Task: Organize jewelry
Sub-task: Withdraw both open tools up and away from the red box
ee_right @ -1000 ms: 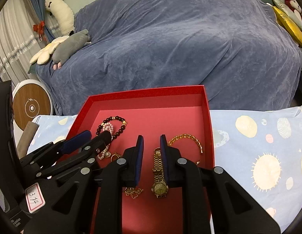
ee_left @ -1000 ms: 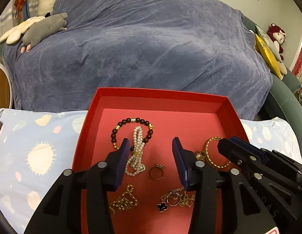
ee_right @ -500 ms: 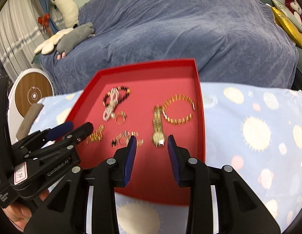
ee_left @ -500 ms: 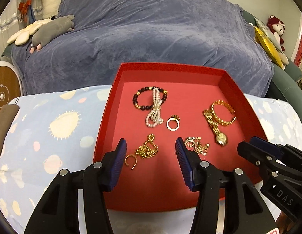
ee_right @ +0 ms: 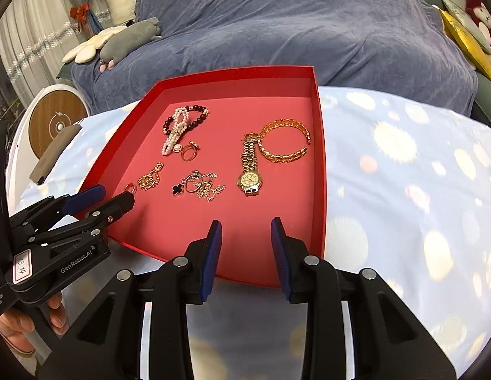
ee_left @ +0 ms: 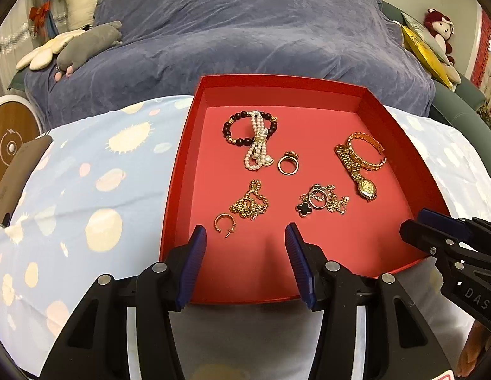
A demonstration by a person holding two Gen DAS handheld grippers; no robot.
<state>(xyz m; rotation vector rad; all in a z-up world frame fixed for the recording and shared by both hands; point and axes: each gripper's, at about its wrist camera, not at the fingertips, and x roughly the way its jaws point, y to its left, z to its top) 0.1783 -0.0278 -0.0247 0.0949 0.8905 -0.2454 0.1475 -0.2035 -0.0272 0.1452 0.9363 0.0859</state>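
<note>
Eight or so pieces of jewelry lie inside the red tray [ee_left: 182, 171], none of them held. Near its far left corner a dark bead bracelet [ee_left: 236, 126] lies with a pearl bracelet [ee_left: 256, 148] across it, and a gold ring [ee_left: 288, 165] is just beside the pearls. Toward the right edge a gold watch [ee_right: 250, 166] lies straight, its strap end touching a gold open bangle [ee_right: 285, 141]. Nearer the front edge are a small gold chain [ee_left: 250, 202] in a heap, a hoop earring [ee_left: 225, 221] beside it, and a tangled necklace with a black clover charm [ee_left: 321, 202]; I cannot tell how many pieces are in this tangle.

Both tools are empty. The left gripper [ee_left: 245, 237] hangs over the front part of the tray with its jaws well apart and nothing between them. The right gripper [ee_right: 247, 231] is over the front right part, jaws parted less widely, also with only bare tray floor between them. A hand [ee_right: 20, 319] shows at the lower left of the right wrist view, under the left tool.

The tray sits on a light blue cloth with suns [ee_right: 404, 158], and behind it is a sofa under a grey-blue cover [ee_left: 245, 38].

As I judge it, most pieces are placed apart and look arranged: the watch, bangle, ring and earring. What seems left is the pearl string crossing the bead bracelet, the heaped chain and the tangled necklace, if these should be separated.
</note>
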